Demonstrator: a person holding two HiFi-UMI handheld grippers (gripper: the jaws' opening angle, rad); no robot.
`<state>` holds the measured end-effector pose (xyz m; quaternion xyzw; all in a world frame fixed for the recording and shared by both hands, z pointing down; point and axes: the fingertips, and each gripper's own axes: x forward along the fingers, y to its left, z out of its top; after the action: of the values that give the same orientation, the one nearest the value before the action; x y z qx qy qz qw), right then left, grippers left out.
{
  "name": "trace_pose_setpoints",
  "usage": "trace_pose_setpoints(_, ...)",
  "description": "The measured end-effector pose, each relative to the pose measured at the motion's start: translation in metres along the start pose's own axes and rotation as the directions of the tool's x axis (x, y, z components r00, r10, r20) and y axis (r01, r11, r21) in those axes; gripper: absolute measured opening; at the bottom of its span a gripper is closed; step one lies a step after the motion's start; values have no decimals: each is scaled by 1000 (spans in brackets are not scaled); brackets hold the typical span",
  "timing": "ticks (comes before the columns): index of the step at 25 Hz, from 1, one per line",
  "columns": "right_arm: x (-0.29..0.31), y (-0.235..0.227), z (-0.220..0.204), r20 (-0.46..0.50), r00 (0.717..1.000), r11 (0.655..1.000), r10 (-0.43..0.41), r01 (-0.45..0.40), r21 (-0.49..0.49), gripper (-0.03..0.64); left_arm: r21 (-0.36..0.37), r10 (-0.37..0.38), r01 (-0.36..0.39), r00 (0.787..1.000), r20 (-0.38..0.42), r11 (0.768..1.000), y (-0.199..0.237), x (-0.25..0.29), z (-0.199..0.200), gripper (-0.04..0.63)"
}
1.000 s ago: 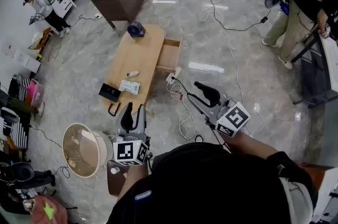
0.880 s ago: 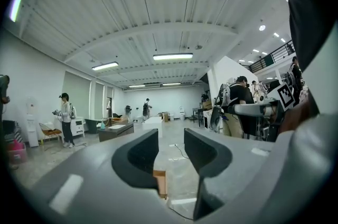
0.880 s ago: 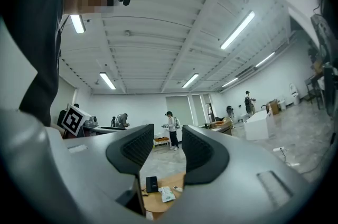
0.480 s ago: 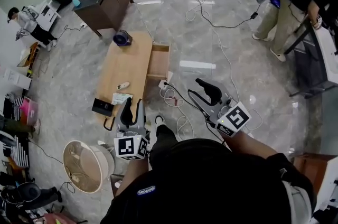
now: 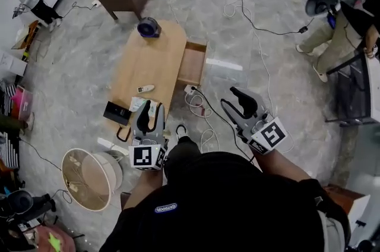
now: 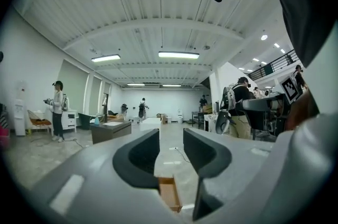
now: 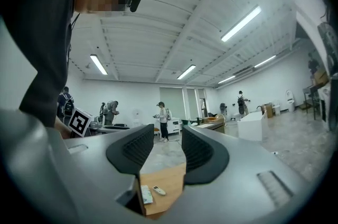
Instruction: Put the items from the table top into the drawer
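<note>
The task has not started, as far as I can judge. All the items lie on the desk and the drawer on its right side stands pulled out and looks empty, though its depth is hard to see.

On the desk I count four things: one round dark object at the far end, one small remote near the middle, one white packet and one black box at the near end.

There is one drawer. The left gripper hangs over the near end, close to the packet, jaws apart and empty. The right gripper is over the floor beside the desk, jaws moderately apart and empty. All four items remain to be moved.
</note>
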<state>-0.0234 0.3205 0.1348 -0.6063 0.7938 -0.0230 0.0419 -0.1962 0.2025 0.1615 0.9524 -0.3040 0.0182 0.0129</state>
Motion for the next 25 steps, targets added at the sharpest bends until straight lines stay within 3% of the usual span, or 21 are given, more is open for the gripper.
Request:
trace_pose_setpoints(6,93,36,-41,-67,985,988,157,-156,11,179,-33,141,-147,982,-123,989,96,-21,-68,146)
trace_pose_setpoints(10,136,50,-64,-114,968,974,224,-225,12,186,-91,217,-245,945,-245,965,145,-29,-129,146)
trace_pose_setpoints(14,162,61,-80,-131,957,965,258,-261,-6,186,-205,222,-320,893,-392,925,180,-30,-209,196)
trace_pose_setpoints(17,168,60,-103,-186,948,966,258,-259,21,187,-303,215,-403,838,-502,864,199,-30,-280,257)
trace_pose_setpoints(21,167,57,-122,-251,937,969,244,-242,42,187,-393,200,-531,750,-630,751,219,-28,-373,282)
trace_pose_setpoints(23,165,55,-131,-278,930,970,241,-238,44,183,-426,192,-593,709,-679,684,229,-29,-415,282)
trace_pose_setpoints(25,162,54,-140,-301,924,971,236,-234,45,179,-472,184,-654,679,-710,592,240,-32,-455,286)
